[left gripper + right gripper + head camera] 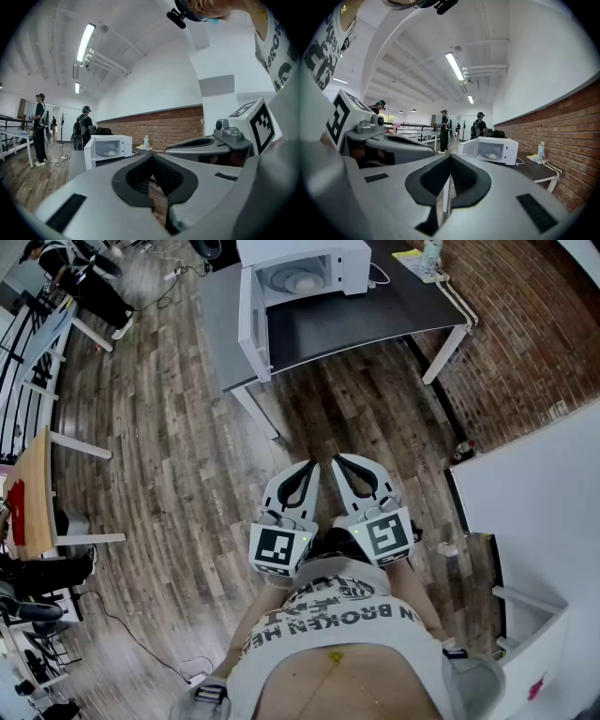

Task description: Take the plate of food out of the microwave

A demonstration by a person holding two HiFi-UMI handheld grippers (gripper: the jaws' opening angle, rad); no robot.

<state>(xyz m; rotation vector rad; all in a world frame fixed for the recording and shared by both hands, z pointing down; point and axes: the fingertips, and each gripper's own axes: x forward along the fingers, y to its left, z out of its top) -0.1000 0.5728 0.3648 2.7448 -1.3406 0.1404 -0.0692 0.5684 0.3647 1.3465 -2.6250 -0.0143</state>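
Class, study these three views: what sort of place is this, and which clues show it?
Probably an open workshop or lab, not a home kitchen: the microwave sits on a dark table by a brick wall, and several people stand about on the plank floor.

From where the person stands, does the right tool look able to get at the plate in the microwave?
Probably not yet: the right tool, shut, sits well short of the plate, with floor between. The microwave door stands open, so nothing blocks it.
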